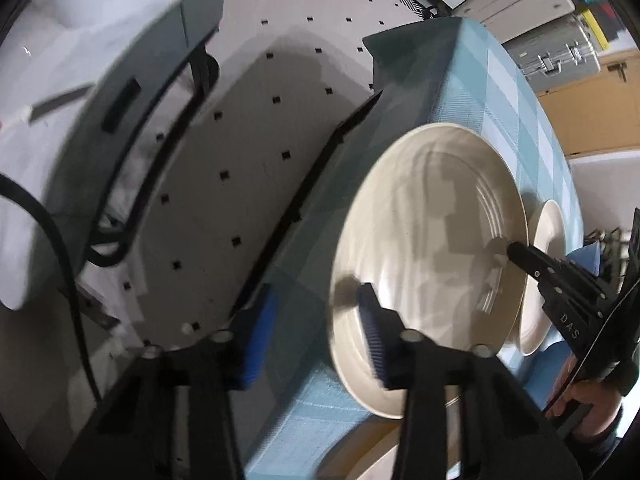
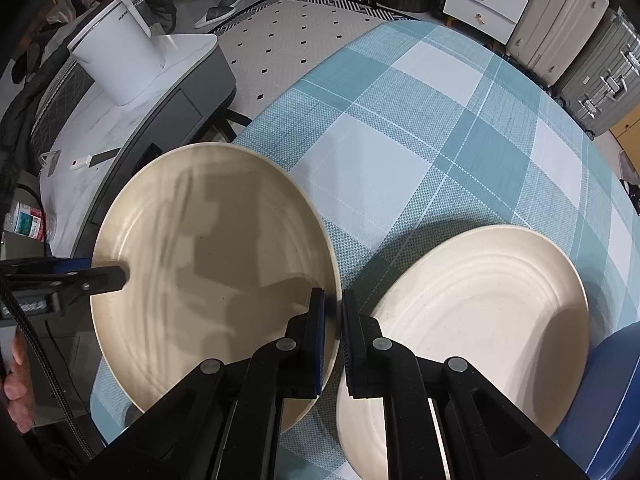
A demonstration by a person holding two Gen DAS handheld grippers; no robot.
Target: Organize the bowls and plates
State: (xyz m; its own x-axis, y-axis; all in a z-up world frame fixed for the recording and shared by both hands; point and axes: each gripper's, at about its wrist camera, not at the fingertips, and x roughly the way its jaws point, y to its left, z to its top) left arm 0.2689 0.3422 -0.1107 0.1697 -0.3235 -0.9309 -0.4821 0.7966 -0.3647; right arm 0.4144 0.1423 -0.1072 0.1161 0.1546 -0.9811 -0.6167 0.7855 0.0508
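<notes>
Gripping the near-right rim of the cream plate [image 2: 208, 256], your right gripper [image 2: 333, 344] has its two blue-padded fingers drawn close together with the plate's edge passing between them, so it looks clamped on that rim, though the contact itself is partly hidden. Your left gripper [image 1: 316, 344] stands with its fingers wide apart: its right finger lies over the plate's near rim in the left wrist view, and its left finger hangs out past the table edge, above the dotted rug [image 1: 240, 140]. From the right wrist view, one black finger of your left gripper reaches in over the plate's left rim. The plate sits at the left edge of the checked tablecloth [image 2: 400, 140], partly overhanging it, and whether it is lifted or resting I cannot tell. A second cream plate [image 2: 480, 312] lies on the cloth just to the right, close beside the first, its near-right edge next to a blue plate [image 2: 612, 392]. Farther left, off the table, a white bucket [image 2: 120, 56] stands on a grey-edged white surface.
</notes>
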